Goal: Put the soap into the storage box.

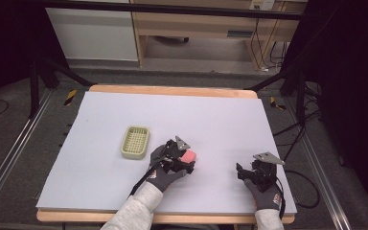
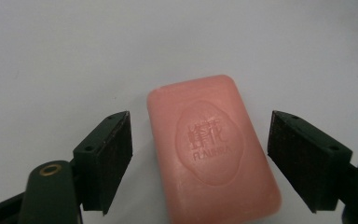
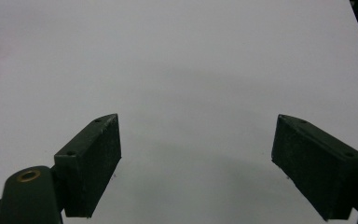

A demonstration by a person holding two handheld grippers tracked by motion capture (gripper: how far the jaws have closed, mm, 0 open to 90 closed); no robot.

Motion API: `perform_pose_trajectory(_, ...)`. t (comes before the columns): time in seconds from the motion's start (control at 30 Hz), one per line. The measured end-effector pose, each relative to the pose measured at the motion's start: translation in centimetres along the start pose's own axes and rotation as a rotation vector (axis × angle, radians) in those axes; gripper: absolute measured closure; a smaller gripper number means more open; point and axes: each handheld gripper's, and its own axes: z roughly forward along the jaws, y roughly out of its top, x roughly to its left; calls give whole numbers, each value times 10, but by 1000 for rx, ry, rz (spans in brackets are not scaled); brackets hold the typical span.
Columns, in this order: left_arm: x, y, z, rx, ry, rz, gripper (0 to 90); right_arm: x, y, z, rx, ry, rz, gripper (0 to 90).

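A pink bar of soap (image 1: 189, 156) lies flat on the white table sheet (image 1: 220, 120), just right of centre near the front. In the left gripper view the soap (image 2: 212, 149) shows an embossed stamp on top. My left gripper (image 2: 200, 117) is open, one jaw on each side of the bar, with a gap between each pad and the soap. In the high view the left gripper (image 1: 183, 160) sits low over the soap. My right gripper (image 1: 242, 171) rests near the front right, open, and in its own view the right gripper (image 3: 198, 119) has bare table between its jaws.
A pale yellow-green slotted soap dish (image 1: 135, 142) stands on the sheet to the left of the soap. The wooden table edge (image 1: 172, 89) runs along the back, with dark frame legs and cables beyond both sides.
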Motion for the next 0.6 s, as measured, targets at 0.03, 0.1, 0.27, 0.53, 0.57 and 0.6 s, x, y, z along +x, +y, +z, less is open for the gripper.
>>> perform_pose_trajectory(0.03,0,0,1,6,-2,-5,219,0,0,0,0,0,-4,158)
perform_pose_trajectory(0.1,0,0,3,13,-1,-6,222,0,0,0,1,0,0,158)
perform_pose_trajectory(0.27,-1,-1,8,23,-4,-6,232,0,0,0,2,-1,-3,158)
perform_pose_trajectory(0.53,-3,-2,12,30,0,-8,262,0,0,0,4,-1,-1,158)
perform_pose_trajectory(0.57,-3,-2,13,30,-2,-12,269,0,0,0,3,-1,1,158)
perform_pose_trajectory(0.6,-3,-2,13,31,-7,-11,275,0,0,0,4,-1,0,158)
